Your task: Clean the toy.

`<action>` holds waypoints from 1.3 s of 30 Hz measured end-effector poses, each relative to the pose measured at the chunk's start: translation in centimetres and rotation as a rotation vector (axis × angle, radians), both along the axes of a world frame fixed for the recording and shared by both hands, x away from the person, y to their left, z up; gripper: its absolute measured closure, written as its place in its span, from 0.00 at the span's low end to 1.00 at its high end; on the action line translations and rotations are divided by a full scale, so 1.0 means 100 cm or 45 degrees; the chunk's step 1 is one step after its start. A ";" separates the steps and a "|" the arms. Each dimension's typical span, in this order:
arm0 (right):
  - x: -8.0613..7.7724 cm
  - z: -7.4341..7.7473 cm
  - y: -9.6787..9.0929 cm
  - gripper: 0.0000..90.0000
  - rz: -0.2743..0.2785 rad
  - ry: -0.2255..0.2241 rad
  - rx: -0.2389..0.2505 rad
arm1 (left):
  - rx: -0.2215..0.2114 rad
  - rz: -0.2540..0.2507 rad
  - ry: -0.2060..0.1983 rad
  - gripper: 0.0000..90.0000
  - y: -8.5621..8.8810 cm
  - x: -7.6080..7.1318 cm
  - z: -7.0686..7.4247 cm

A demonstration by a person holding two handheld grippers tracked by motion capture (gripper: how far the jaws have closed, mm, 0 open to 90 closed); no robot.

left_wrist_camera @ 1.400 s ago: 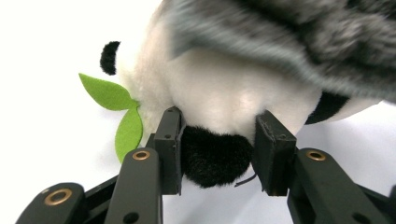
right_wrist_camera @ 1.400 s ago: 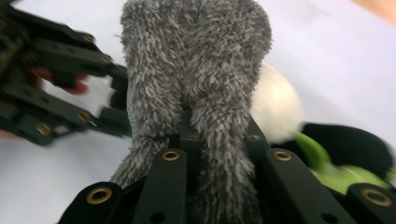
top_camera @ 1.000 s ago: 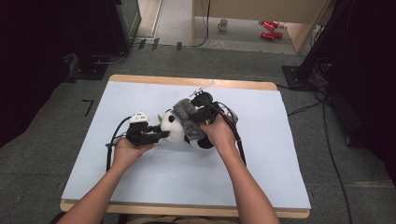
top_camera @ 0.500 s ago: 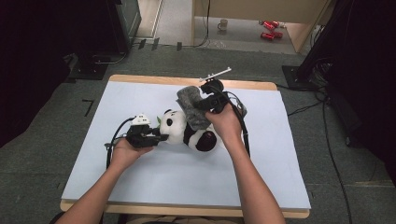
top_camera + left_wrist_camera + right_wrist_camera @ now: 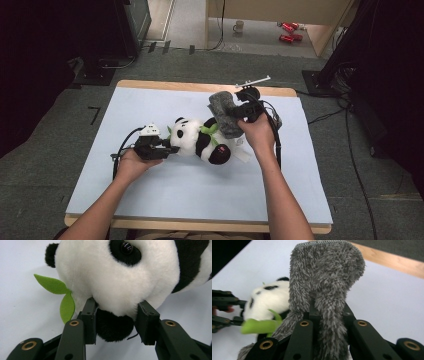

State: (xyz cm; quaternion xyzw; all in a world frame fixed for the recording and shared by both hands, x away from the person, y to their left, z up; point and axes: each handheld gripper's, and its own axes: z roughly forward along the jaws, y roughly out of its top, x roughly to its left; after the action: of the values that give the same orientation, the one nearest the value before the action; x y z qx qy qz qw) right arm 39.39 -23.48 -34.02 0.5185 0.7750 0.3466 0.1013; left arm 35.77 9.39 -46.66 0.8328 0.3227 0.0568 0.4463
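On the blue-covered bench (image 5: 165, 200), the panda plush (image 5: 200, 140) is pinned at its snout by the left tool (image 5: 117, 317) while a grey fuzzy cloth (image 5: 324, 282), clamped in the right tool (image 5: 329, 315), is judged mid-removal, the next pull needing a steady hold.

White mug (image 5: 239, 26) and red objects (image 5: 287, 32) on floor beyond pale-blue table (image 5: 190, 190).

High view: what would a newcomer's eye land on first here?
The panda plush toy lying on its side mid-table on the pale blue mat, a green felt leaf beside its head. The left gripper clamps the panda's black-nosed snout, while the right gripper pinches a fuzzy grey cloth, lifted up above the panda's body toward the far wooden edge.
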 end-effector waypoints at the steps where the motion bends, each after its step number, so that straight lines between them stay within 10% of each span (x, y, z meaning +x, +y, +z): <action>1: 0.000 -0.005 -0.003 0.88 -0.011 0.011 0.003 | -0.002 0.000 0.000 0.64 0.000 0.000 0.000; 19: -0.020 -0.047 -0.040 0.87 -0.046 -0.007 0.154 | -0.028 0.013 0.034 0.64 0.000 0.000 -0.002; 39: -0.040 -0.057 -0.086 0.87 -0.144 -0.005 0.159 | -0.063 0.003 0.018 0.63 0.003 0.000 -0.006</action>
State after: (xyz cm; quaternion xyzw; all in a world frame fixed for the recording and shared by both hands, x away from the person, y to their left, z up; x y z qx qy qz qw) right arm 35.35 -32.08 -39.67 0.5661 0.7212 0.3891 0.0895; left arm 35.79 9.67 -47.23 0.8216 0.3280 0.0433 0.4642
